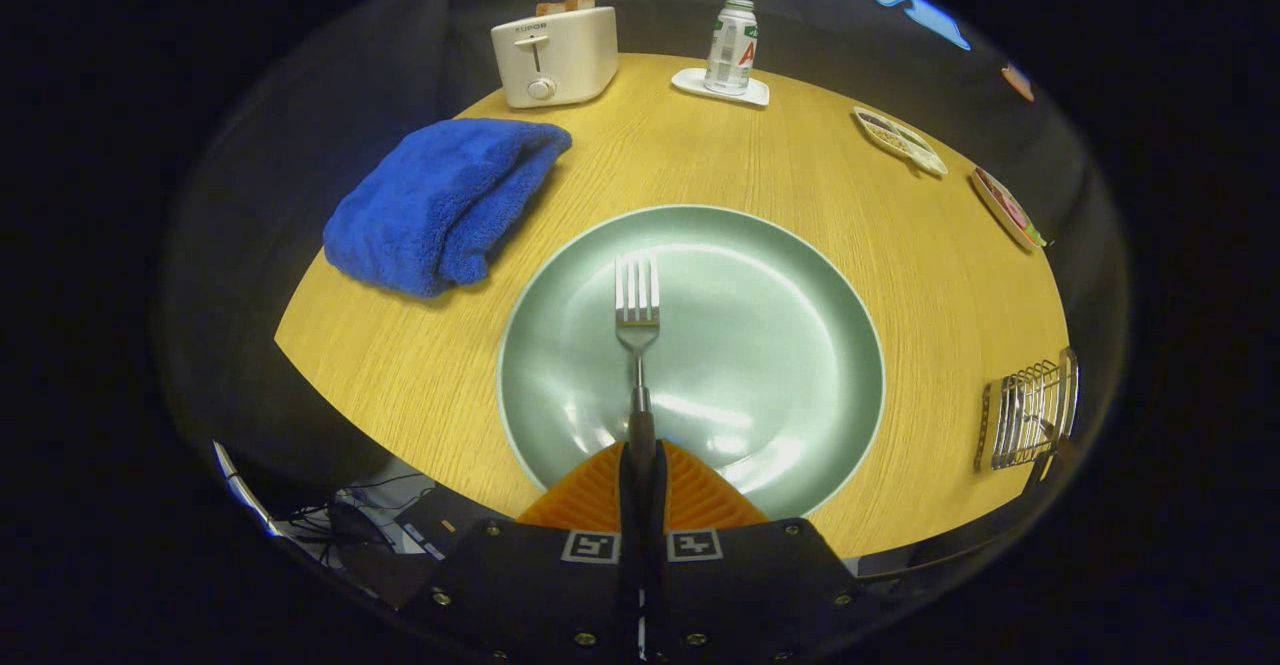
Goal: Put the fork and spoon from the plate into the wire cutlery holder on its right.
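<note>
— Steel tines out front: what has the gripper (640, 460) got?
— The fork (637, 317). Both fingers are pressed in on its dark handle, with no gap left between them. The handle runs straight forward from the fingertips and the tines point away, over the middle of the plate (800, 275).
— Is the fork resting on the plate?
— Hard to say; it sits over the pale green dish, but whether the tines touch the surface I cannot tell.
— And the holder?
— The wire holder (1028, 413) stands on the wooden table (420, 365) to the right of the plate, apart from its rim, near the table's edge.
— The spoon?
— I can't make one out on the plate.
— What else is on the table?
— A folded blue towel (440, 200) left of the plate, close to its rim. Beyond it a white toaster (555, 55) with bread in the slots. A can (732, 47) stands on a small white coaster (758, 95) at the far side, and two small dishes (900, 140) lie far right
</note>
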The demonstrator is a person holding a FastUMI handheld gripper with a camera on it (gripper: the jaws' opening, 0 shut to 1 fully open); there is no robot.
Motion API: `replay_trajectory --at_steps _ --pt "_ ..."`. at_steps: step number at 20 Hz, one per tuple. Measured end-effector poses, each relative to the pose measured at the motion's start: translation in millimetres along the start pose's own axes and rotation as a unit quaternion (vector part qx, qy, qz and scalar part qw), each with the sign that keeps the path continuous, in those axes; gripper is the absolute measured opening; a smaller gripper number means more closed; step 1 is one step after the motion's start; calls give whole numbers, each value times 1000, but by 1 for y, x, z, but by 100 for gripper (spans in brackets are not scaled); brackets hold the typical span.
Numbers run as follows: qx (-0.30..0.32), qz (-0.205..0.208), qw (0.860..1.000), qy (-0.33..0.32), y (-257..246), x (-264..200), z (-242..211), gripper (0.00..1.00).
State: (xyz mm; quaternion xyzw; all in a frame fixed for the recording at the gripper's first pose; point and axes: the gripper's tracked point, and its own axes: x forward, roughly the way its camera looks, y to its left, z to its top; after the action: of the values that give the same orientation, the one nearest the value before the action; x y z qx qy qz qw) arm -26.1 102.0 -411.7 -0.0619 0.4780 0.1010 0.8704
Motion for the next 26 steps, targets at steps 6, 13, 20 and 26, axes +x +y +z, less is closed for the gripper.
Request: replay_trajectory --at_steps 6,13,20,26 --pt "16 -7 999 -30 -5 -13 16 3" --pt "51 -35 995 -80 -31 -47 53 3" --pt "115 -96 980 -129 -100 -92 80 3" --pt "184 -154 960 -143 -165 -118 77 3"
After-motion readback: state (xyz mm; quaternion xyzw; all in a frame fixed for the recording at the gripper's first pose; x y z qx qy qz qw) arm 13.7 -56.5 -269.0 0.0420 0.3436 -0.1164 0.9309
